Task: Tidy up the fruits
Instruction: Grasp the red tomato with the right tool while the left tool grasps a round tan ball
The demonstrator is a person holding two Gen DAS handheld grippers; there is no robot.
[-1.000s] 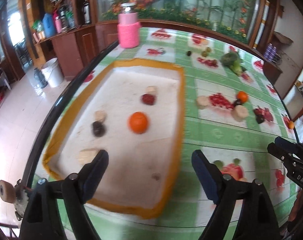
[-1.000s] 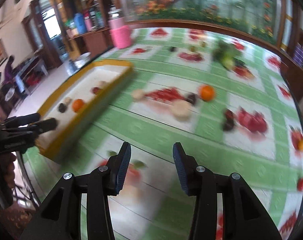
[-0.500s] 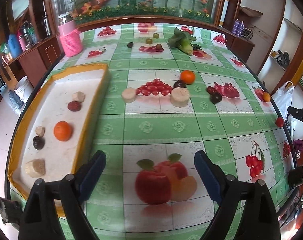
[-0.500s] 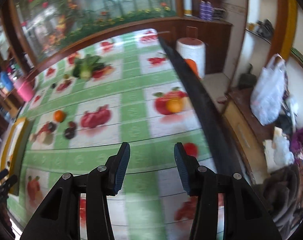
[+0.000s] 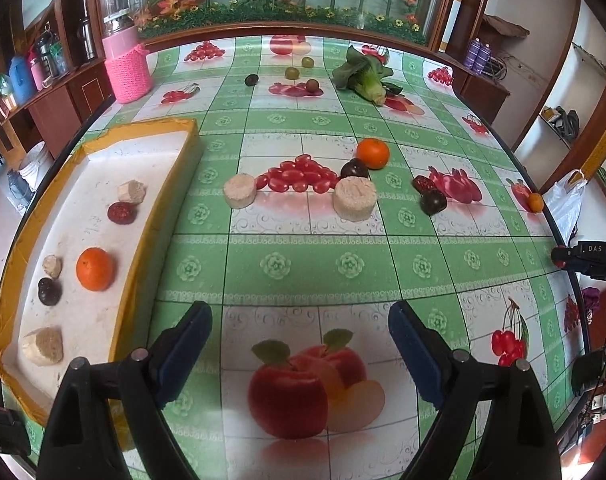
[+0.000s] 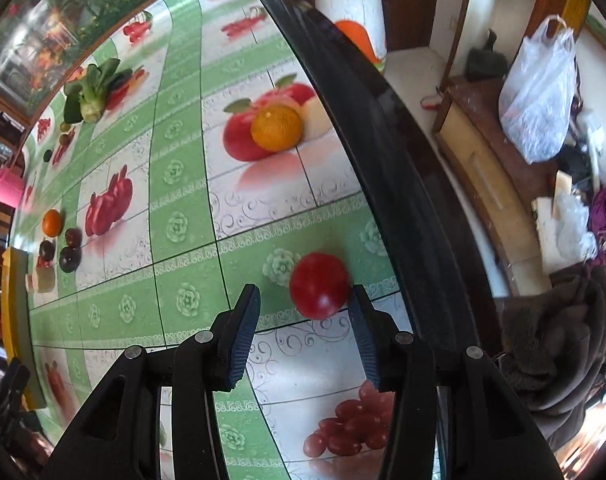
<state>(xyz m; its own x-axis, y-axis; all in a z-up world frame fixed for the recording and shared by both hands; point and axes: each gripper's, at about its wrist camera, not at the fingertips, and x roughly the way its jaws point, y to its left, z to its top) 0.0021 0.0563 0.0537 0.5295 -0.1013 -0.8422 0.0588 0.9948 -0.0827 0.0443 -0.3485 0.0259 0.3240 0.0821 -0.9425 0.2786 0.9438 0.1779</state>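
My right gripper (image 6: 303,294) points down near the table's right edge, and its jaws are closing. A red tomato (image 6: 319,285) lies between its tips, close to the right finger, with a gap to the left finger. A yellow-orange fruit (image 6: 276,127) sits farther along that edge. My left gripper (image 5: 299,316) is open and holds nothing, above a printed apple. To its left, the yellow-rimmed tray (image 5: 159,208) holds an orange (image 5: 95,269), a dark plum (image 5: 49,291), a red fruit (image 5: 121,213) and pale chunks. Another orange (image 5: 373,153), dark plums and pale rounds (image 5: 354,199) lie mid-table.
A pink knitted jar (image 5: 129,66) and a leafy green vegetable (image 5: 363,76) stand at the far side. The black table edge (image 6: 383,160) runs just right of the tomato. Beyond it are a bench with a white plastic bag (image 6: 539,92) and clutter.
The right view swung from the table's middle to its right edge and dropped onto the red tomato. The left view shifted right, from over the tray to over the printed apple.
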